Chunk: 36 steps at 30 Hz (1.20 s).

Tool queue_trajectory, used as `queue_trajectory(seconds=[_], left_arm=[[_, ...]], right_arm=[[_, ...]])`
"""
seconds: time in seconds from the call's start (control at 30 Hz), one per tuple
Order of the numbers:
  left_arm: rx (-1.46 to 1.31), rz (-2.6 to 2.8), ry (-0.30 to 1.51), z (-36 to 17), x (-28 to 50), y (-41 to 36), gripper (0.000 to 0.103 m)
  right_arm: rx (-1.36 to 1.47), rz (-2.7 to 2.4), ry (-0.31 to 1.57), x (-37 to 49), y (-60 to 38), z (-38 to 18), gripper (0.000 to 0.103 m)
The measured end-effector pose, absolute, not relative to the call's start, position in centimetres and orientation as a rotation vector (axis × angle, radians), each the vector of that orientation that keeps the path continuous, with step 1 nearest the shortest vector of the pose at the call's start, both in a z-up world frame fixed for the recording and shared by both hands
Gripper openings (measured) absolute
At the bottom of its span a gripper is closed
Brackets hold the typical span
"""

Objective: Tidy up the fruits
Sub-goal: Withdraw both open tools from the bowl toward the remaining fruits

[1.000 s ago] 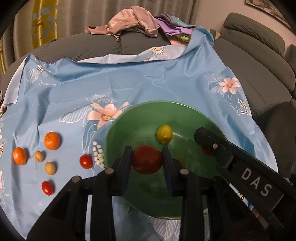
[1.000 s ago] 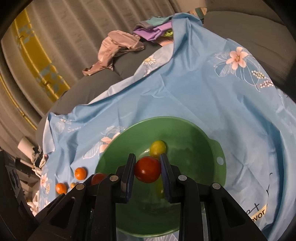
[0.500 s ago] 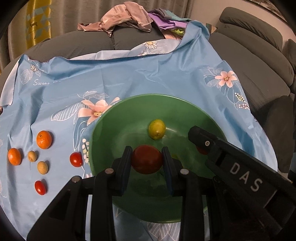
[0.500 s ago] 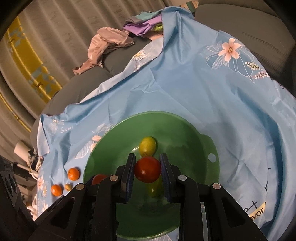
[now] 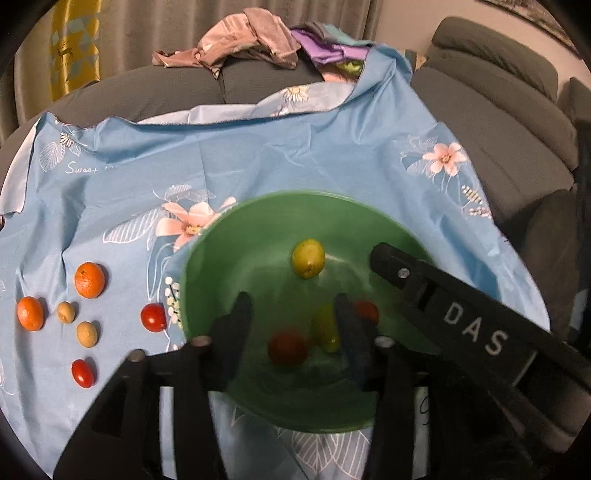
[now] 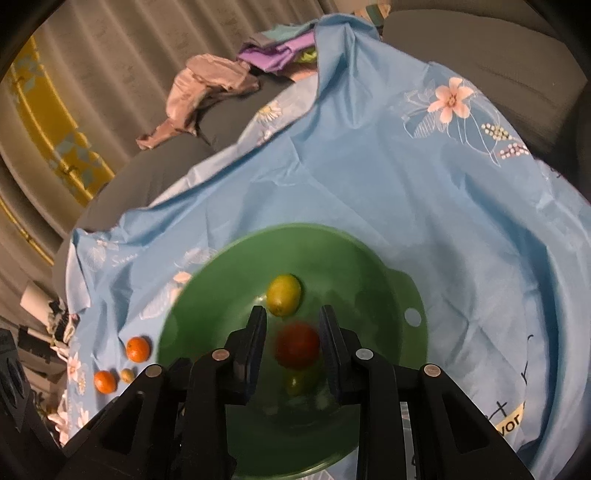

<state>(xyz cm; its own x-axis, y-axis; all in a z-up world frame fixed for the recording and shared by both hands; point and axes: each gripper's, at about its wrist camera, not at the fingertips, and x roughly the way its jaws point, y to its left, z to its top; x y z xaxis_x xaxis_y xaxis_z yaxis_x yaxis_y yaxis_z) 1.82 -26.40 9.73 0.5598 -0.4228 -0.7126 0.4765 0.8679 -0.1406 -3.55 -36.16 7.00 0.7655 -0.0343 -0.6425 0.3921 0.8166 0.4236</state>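
We hold both grippers over the green bowl (image 5: 221, 251), which sits on a light blue floral cloth (image 5: 258, 155) spread over a grey sofa (image 5: 498, 122).

The left gripper (image 5: 291, 332) has its jaws opening; they stand spread, and a blurred red tomato (image 5: 287, 348) lies between them, clear of both pads, low in the bowl. Just inside the right jaw we see a yellow-green fruit (image 5: 327, 326), and just past that jaw, on its outer side, a second red tomato (image 5: 367, 312). Ahead of the jaws rests a yellow-green lime-like fruit (image 5: 308, 257). The right gripper's black body, lettered DAS, cuts across the bowl's right side and hides part of the rim.

The right gripper (image 6: 293, 345) also has its jaws opening. A blurred red tomato (image 6: 297, 345) is between them with a gap on each side, so the pads no longer press it. Ahead of the left jaw lies the lime-like fruit (image 6: 283, 294); below the tomato, a dim green fruit (image 6: 295, 382).

Well left of the left gripper's jaws, outside the bowl, we see two mandarins (image 5: 89, 279), two small tan fruits (image 5: 87, 334) and two cherry tomatoes (image 5: 153, 317) on the cloth. Crumpled clothes (image 5: 240, 44) lie on the sofa back, before grey curtains (image 5: 147, 33).
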Motion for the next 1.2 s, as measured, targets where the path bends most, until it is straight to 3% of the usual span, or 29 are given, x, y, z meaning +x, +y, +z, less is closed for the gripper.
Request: queue_trajectory(seconds=[0.03,0.1,0.23,0.6,0.87,0.93,1.2], left_arm=[[0.054,-0.538,0.814,10.1,1.7,-26.0,0.061],[0.039,-0.531,0.807,10.8,1.4,-25.0,0.068],[0.037,-0.490,0.781,11.9,1.0,-22.7,0.079],[-0.031,-0.249,0.758,11.9,0.6,-11.6,0.092],[-0.165,-0.143,0.807,10.2,1.7,-6.7,0.092],[-0.184,-0.124,0.815,10.0,1.9,-5.9,0.099],[-0.201,-0.103,0.838,9.2,2.2,-4.4,0.100]], right_arm=[[0.576,-0.243,0.662,-3.6,-36.1,7.1,0.049],[0.573,-0.242,0.645,-3.8,-35.9,7.3,0.060],[0.564,-0.235,0.632,-3.7,-35.4,7.7,0.060],[0.494,-0.143,0.620,-3.2,-31.9,9.0,0.060],[0.422,-0.001,0.647,-2.1,-27.6,9.2,0.061],[0.403,0.030,0.660,-1.7,-26.5,9.1,0.069],[0.326,0.076,0.712,-1.0,-23.2,8.3,0.076]])
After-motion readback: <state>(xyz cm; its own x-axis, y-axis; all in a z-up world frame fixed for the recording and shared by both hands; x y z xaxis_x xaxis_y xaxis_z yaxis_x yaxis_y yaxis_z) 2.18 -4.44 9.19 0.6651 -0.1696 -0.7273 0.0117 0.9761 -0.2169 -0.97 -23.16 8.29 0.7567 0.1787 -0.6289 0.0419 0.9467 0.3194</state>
